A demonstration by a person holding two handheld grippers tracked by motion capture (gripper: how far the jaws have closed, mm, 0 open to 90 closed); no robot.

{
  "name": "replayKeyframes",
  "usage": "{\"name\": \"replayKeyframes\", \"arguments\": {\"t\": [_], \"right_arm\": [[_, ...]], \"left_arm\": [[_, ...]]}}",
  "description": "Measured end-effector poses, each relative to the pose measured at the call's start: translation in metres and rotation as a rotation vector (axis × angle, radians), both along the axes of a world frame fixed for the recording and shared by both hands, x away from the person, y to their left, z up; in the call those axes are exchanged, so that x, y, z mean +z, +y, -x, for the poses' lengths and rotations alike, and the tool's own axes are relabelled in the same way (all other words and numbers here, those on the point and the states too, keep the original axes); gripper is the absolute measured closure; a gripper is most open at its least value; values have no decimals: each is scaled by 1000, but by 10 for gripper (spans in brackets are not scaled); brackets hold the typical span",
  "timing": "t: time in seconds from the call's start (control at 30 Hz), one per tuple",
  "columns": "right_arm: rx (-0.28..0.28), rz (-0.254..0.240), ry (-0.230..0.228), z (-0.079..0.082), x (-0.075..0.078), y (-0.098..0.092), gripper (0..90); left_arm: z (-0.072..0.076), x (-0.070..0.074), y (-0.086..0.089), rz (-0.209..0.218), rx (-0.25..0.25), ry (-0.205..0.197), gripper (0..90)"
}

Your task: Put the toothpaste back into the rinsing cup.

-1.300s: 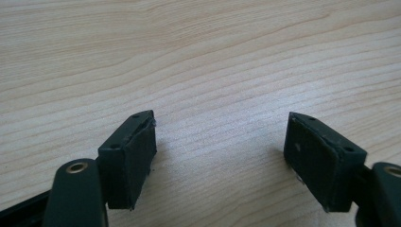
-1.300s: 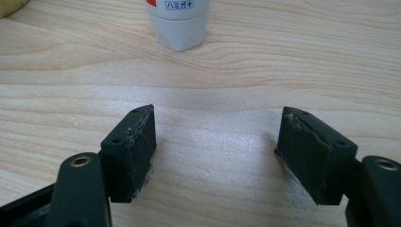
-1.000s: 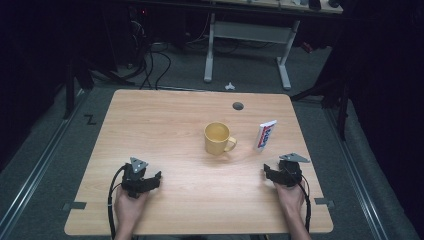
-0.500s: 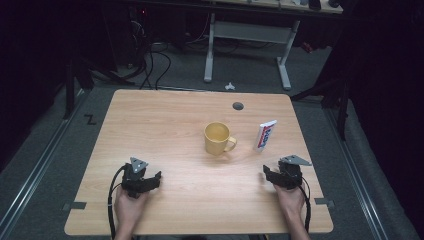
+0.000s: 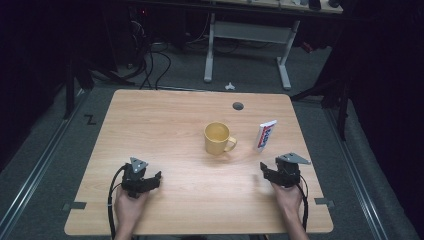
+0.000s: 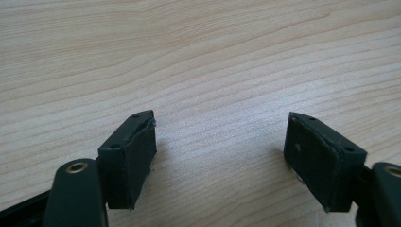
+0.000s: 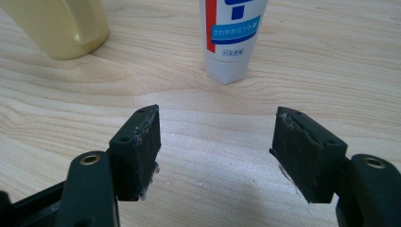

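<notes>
A yellow mug (image 5: 218,138) stands near the middle of the wooden table (image 5: 160,120), its handle turned to the right. Right of it a white toothpaste tube (image 5: 265,135) with red and blue print stands upright on its cap. My right gripper (image 5: 263,171) rests near the front right, open, with bare wood between its jaws; in the right gripper view the toothpaste tube (image 7: 231,38) is straight ahead and the mug (image 7: 61,26) is at upper left. My left gripper (image 5: 156,178) sits at the front left, open, over bare wood (image 6: 208,71).
A small dark round hole (image 5: 238,106) marks the table's far edge. Beyond the table lie a desk frame (image 5: 245,40) and cables (image 5: 150,60) on a grey floor. The surroundings are dark.
</notes>
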State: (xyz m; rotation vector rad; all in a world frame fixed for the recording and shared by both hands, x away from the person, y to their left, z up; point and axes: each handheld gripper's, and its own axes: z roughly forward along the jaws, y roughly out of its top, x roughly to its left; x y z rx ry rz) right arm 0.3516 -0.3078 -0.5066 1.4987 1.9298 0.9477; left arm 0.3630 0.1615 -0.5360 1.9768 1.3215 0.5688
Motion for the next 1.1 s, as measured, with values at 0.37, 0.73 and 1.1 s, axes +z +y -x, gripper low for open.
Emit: {"name": "replayKeyframes", "arguments": {"t": [0.37, 0.73, 1.1], "right_arm": [[-6, -2, -12, -3, 8, -1, 339], [-6, 0, -28, -10, 17, 1, 330], [-10, -13, -24, -21, 20, -1, 315]], "left_arm": [[0, 0, 0, -1, 0, 0, 264], [0, 0, 0, 0, 0, 0, 264], [0, 0, 0, 0, 0, 0, 264]]}}
